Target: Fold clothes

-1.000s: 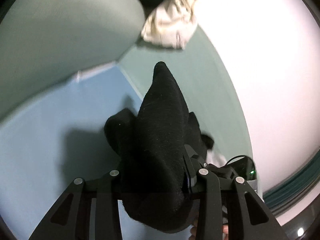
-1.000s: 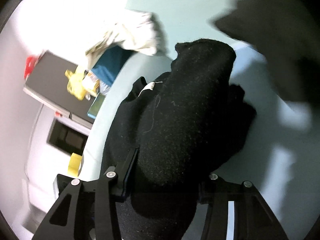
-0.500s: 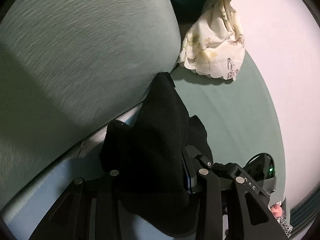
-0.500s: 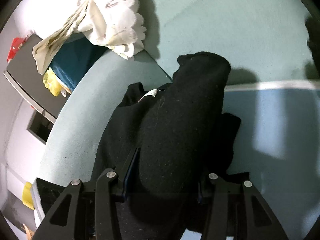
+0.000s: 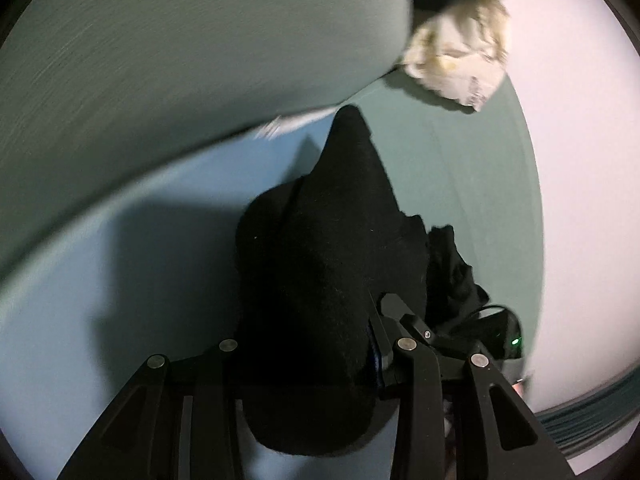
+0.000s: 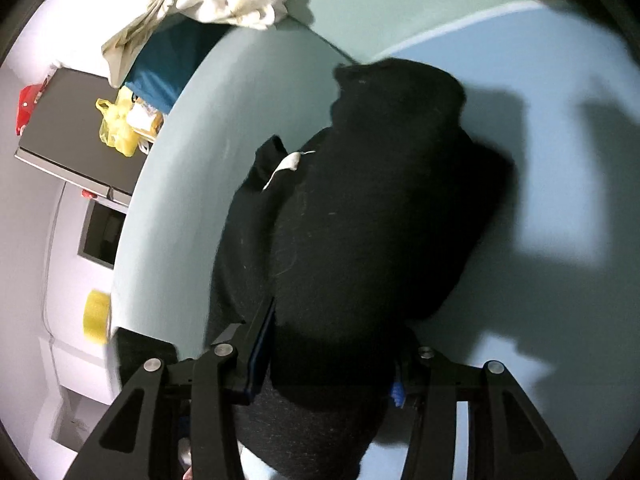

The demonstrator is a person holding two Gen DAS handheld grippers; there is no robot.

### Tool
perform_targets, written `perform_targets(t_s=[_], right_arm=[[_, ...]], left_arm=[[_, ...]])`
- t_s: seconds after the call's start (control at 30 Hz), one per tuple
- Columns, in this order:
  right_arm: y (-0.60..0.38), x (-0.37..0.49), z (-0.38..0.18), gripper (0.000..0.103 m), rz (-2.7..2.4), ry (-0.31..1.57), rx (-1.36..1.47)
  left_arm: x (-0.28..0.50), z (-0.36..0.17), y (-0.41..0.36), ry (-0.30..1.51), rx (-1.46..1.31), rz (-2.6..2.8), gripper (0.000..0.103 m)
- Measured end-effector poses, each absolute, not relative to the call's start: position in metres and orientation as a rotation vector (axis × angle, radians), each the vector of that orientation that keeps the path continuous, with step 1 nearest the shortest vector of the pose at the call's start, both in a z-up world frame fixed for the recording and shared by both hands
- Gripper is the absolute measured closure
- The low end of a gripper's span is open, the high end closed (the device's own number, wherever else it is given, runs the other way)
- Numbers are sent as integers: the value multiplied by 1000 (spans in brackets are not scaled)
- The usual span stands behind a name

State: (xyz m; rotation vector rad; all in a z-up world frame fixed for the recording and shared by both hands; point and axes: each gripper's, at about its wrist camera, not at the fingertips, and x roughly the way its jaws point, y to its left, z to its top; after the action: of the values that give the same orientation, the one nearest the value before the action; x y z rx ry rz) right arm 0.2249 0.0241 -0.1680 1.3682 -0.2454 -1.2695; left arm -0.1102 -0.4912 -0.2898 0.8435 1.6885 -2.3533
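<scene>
The black garment (image 6: 372,216) is fuzzy matt knit cloth; the sofa cushion (image 5: 180,60) finely ribbed matt fabric.

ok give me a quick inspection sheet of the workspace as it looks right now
surface: light blue sheet on a bed or couch, with a grey-green cushion behind it
job's things: one black garment, bunched, gripped by both tongs
clutter: crumpled cream floral cloth on the far edge; yellow plastic bag and a red item on a dark side table; roll of yellow tape below
grippers: left tongs shut on the black garment; right tongs shut on the same garment
cables: one thin dark cable looping by a black device with a green light
surroundings: pale wall; white cabinet beside the bed
</scene>
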Motion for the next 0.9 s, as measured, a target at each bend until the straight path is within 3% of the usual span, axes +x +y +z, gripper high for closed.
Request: perform_targets(t_s=[0.03, 0.23, 0.33, 0.4, 0.43, 0.7, 0.9], right_arm=[[33, 231, -170, 53, -1265, -251, 1388], [88, 268, -178, 53, -1254, -250, 1489], [109, 275, -186, 39, -1251, -247, 1529], [122, 276, -190, 20, -1277, -227, 1550], [129, 276, -192, 19, -1278, -222, 1554], [141, 266, -228, 14, -1025, -443, 1657], [95, 233, -234, 14, -1010, -564, 1693]], left_arm=[[-102, -291, -486, 1704, 866, -2339, 64], [-58, -297, -457, 1762, 1022, -2274, 64], [-42, -302, -449, 1808, 1045, -2227, 64], [-35, -304, -447, 1864, 1034, -2188, 64], [-32, -305, -447, 1897, 1029, -2165, 64], [-24, -307, -453, 2037, 1051, -2030, 65], [-7, -310, -455, 2065, 1137, -1981, 64]])
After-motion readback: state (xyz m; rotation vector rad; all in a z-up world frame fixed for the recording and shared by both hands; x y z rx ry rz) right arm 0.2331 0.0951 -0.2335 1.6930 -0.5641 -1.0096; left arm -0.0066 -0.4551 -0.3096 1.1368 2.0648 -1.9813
